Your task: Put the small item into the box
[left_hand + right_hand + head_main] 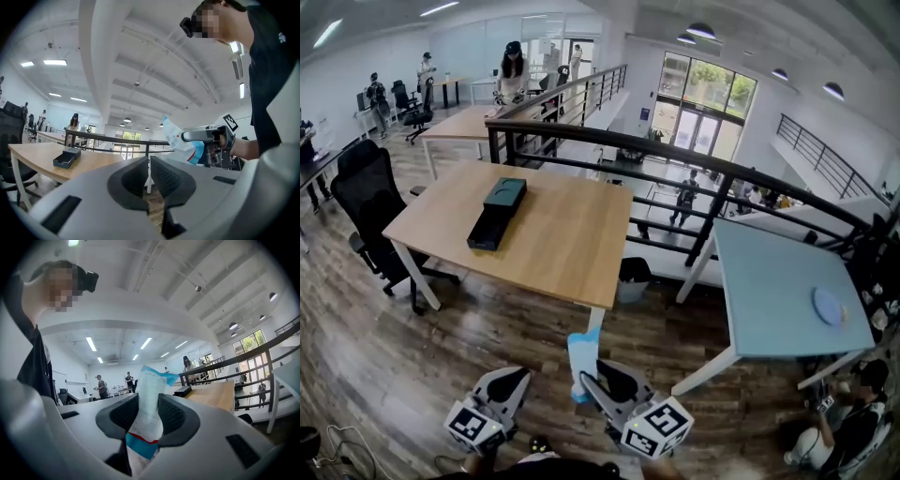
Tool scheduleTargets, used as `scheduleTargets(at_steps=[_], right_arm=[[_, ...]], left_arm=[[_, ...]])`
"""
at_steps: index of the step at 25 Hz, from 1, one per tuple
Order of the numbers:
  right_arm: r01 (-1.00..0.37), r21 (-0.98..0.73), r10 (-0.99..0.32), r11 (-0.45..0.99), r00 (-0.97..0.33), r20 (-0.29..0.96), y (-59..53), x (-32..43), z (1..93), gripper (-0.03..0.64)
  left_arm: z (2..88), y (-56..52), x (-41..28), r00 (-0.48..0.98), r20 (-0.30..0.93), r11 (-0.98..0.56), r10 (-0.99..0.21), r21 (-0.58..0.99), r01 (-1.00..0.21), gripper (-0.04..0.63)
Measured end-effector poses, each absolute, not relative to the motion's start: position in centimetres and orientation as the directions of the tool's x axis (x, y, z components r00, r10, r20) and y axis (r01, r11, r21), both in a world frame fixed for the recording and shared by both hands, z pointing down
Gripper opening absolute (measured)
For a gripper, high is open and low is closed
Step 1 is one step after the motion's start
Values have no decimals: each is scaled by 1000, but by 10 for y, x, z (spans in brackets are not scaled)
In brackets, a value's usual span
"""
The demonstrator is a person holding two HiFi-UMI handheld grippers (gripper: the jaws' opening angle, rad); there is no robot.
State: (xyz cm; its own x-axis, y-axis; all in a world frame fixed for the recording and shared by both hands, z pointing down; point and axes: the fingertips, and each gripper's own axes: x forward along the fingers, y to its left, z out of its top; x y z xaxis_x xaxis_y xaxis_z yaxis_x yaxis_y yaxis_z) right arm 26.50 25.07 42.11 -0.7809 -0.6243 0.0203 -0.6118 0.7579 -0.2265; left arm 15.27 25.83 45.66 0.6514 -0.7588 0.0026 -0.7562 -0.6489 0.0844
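- Right gripper point(596, 379): fingers point(176, 416) clenched on the packet point(149, 413), one on each flat face.
- The grip sits at about the packet's mid-length. The blue top end stands clear above the fingertips. A red line and a blue band show at and below the grip.
- Packet long axis: in line with the fingers and tilted slightly. In the head view it points away from the person, toward the near edge of the worktop point(553, 234).
- Packet position: in the air over the floor point(487, 328), short of the worktop's near edge and not touching the worktop.
- Left gripper point(516, 377): fingers point(166, 178) closed together with only a thin slit between them and nothing held. It is held just beside the right gripper, on its left.
- In the left gripper view the packet point(180, 140) sticks up out of the right gripper point(197, 136) at a slant.
- Box point(497, 214): dark, oblong, lying on the left half of the worktop. Its long axis runs from the near-left edge toward the far edge. The nearer part is open-topped in the left gripper view.
- Packet and box are well apart.
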Motion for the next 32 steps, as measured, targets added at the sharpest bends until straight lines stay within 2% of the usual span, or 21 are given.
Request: scheduleTargets(at_steps=[32], right_arm=[[-678,-221,-692,701,-722,18,189,173,426,135]], left_arm=[[457,191,47,683,-19,-682,-730,70,-728,23]])
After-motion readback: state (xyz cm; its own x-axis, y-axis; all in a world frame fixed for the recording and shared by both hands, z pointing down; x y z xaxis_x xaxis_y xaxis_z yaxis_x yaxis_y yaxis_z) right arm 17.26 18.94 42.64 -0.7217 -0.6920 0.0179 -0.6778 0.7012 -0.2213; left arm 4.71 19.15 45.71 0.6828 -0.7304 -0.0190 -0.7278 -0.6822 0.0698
